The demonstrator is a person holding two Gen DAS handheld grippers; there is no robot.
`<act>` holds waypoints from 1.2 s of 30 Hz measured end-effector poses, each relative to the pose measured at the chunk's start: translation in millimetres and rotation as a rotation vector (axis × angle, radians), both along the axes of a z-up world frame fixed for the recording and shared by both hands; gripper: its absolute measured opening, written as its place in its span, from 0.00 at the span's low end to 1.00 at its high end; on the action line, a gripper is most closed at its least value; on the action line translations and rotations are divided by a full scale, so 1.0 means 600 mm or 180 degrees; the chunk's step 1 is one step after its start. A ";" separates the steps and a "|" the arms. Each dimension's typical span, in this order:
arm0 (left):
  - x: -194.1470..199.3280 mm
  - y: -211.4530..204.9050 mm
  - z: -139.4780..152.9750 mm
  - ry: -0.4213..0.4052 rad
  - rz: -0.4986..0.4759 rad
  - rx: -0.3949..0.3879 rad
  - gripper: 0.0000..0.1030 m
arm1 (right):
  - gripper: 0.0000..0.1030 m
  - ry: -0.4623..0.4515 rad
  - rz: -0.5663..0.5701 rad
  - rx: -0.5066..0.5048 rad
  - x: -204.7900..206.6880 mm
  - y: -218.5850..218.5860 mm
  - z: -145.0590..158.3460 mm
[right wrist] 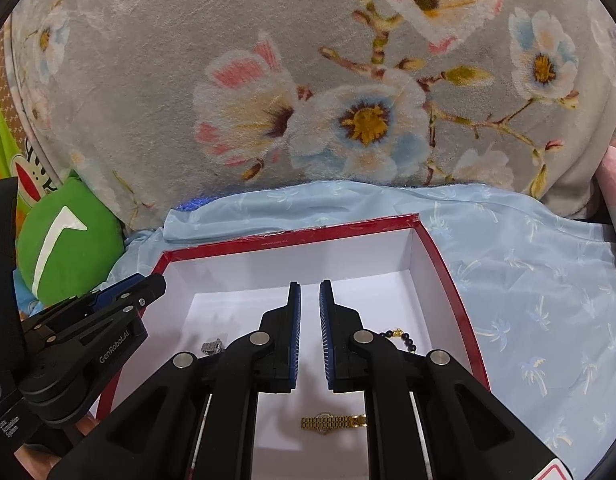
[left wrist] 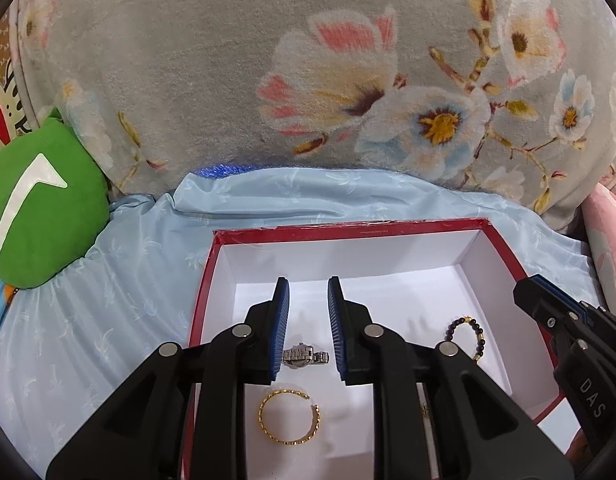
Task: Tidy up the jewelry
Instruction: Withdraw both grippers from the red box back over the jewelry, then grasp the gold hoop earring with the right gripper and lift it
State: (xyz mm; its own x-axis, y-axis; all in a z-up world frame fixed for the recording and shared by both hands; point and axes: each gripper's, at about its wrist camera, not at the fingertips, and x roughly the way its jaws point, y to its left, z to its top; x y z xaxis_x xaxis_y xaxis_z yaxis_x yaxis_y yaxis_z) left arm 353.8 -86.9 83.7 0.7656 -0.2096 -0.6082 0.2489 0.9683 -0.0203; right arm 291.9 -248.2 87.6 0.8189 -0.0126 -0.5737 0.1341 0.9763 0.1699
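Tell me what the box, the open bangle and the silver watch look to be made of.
Box: seemingly cardboard, glossy red outside, matte white inside; thin walls with crisp folded corners. Open bangle: gold-toned metal, probably; shiny, with a beaded or twisted texture, real gold or plating can't be told. Silver watch: likely steel-coloured metal, with a linked bracelet glinting.

Both wrist cameras are looking down closely from the near edge into the red box [left wrist: 211, 264] [right wrist: 440, 256], sharing its white floor.
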 end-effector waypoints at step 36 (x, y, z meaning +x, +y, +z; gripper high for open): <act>-0.392 0.138 -0.178 0.0842 -0.0215 -0.0206 0.43 | 0.33 0.0816 -0.0266 0.0161 -0.494 0.021 -0.208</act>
State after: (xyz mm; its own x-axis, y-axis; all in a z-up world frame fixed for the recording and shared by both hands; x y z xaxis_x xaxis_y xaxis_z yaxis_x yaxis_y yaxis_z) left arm 118.7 -3.9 -22.8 0.5650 -0.2997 -0.7687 0.2907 0.9443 -0.1545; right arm -4.7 -235.3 -36.9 0.6442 -0.0400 -0.7638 0.2588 0.9511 0.1684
